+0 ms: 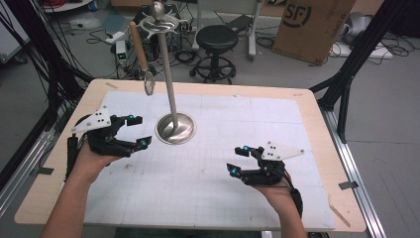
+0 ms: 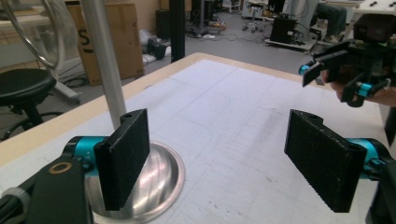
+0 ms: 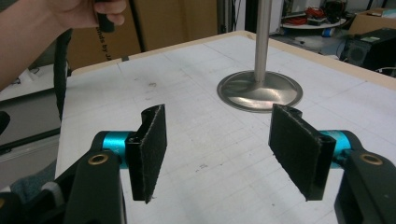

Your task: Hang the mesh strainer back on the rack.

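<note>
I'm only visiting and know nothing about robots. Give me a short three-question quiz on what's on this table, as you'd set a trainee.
1. True or false: the left gripper holds the utensil.
2. What hangs from the top of the metal stand?
3. Which gripper is nearer the stand's base: A left, B right?

Key:
1. False; its jaws are open and empty.
2. A wooden-handled utensil.
3. A.
</note>
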